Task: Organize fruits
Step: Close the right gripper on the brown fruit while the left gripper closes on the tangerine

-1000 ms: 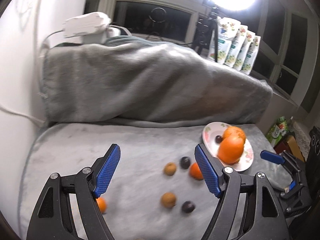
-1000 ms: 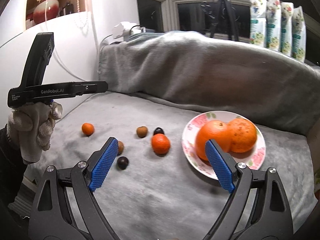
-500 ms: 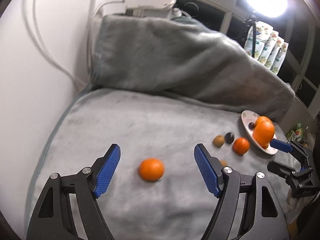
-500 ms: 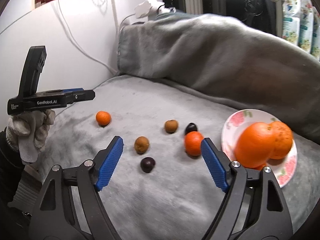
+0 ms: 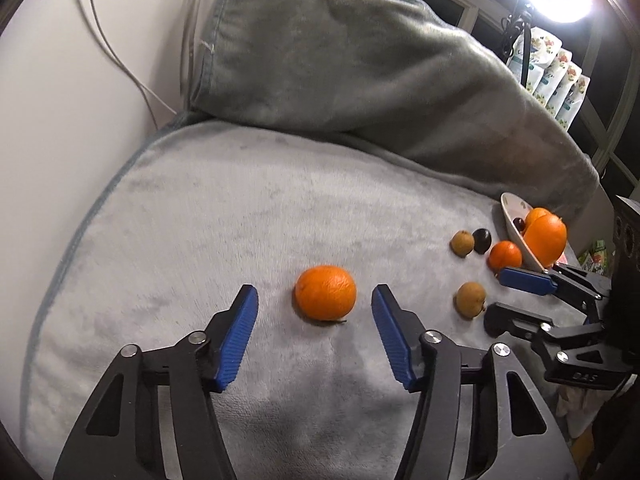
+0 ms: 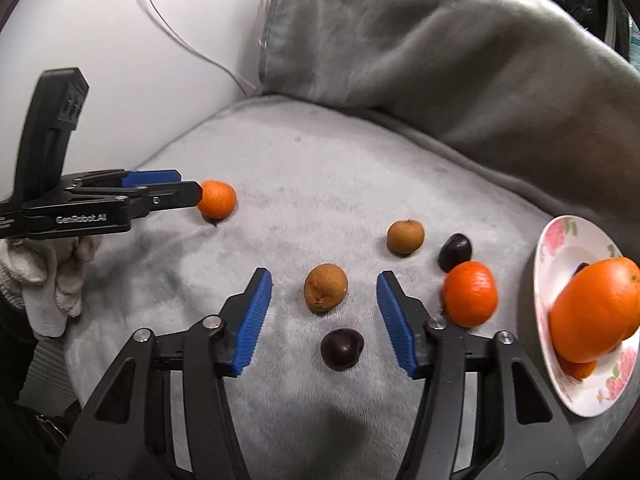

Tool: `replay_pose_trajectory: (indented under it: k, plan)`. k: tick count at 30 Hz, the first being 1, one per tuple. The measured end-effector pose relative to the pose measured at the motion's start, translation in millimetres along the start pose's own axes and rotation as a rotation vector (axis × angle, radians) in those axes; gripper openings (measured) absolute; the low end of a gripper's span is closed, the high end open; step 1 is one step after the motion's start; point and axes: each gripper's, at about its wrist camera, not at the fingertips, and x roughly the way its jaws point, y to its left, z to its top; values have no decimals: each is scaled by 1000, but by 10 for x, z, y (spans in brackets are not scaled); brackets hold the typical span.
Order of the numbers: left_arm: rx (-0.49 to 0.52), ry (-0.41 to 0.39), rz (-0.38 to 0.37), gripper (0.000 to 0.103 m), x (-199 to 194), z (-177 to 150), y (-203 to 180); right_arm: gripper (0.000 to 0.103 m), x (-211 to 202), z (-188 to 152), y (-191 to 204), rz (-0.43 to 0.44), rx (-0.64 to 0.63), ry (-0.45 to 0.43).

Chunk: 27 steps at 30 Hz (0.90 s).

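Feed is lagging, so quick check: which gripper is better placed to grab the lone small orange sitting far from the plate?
Left. The left gripper is open with the small orange lined up between its fingers. The right gripper is open around a brown fruit instead, nearer the plate.

grey blanket [image 5: 248, 216], white cable [image 5: 120, 60]

Small oranges on blanket: two – one [image 5: 325, 293] between left gripper [image 5: 315, 305] fingers, untouched; other [image 6: 470, 294] just right of right gripper [image 6: 324, 292].
Brown fruits: two – one [image 6: 325, 287] between right gripper's spread fingers, one [image 6: 405, 237] beyond, up-right.
Dark round fruits on blanket: two – one [image 6: 342, 349] low between right fingers, one [image 6: 455, 251] past right fingertip.
Plate [image 6: 560, 248]: one, far right. On it: two large oranges [image 5: 545, 234], one dark fruit [image 5: 519, 223].
Grippers: two.
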Motion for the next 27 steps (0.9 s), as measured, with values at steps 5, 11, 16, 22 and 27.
replay_pose_trajectory:
  k: [5,11,16,22,27]
  plan:
    - [3,19,6,52,93,9,11,50,164,8,-26,-16,14,39]
    - [15,33,0,49,173,35,-15,43,259,14,-63,-7,25,63]
    - [32,41,-10,43,211,54,-65,36,296,16,-56,2,24,70]
    - [36,54,-30,36,266,47,-94,29,302,12,-39,9,25,71]
    - [22,48,-40,35,242,57,-74,29,307,23,-37,13,29,68]
